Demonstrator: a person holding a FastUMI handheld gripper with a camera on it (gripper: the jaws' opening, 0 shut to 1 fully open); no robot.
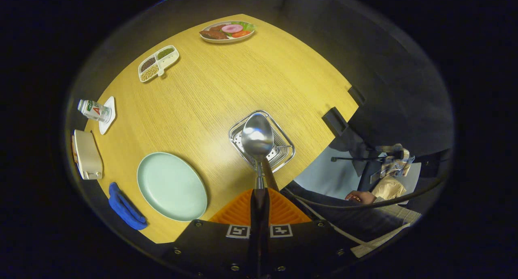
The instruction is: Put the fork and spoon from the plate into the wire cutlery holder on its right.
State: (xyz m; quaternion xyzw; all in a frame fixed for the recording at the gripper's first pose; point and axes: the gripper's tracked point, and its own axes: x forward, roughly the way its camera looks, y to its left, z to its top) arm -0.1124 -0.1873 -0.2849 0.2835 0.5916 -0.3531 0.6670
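the plate (172, 186) serves as the landmark. left of it, at the counter's (226, 77) edge, sit a blue cloth (125, 208), a cream box (87, 154) and, further off, a bottle (94, 110) lying on a white coaster (108, 114). beyond the plate are a divided snack tray (158, 62) and a dish of food (227, 31). the plate itself is bare: no fork or spoon lies on it.

right of the plate, just beside it, stands the wire holder (262, 140). the spoon (257, 138) hangs directly over its opening, bowl forward and above the rim. whether the fork already sits inside cannot be told, as the spoon bowl covers much of the basket. by my reading the task is in its late part: the spoon is lifted and carried over, and what remains is lowering and releasing it.

the gripper (259, 200) is pressed closed, the jaws clamped on the spoon's handle. it points forward and down at the holder from above, held well off the counter. right of the holder, past the counter's edge, a person's hand (361, 197) rests on a lap.
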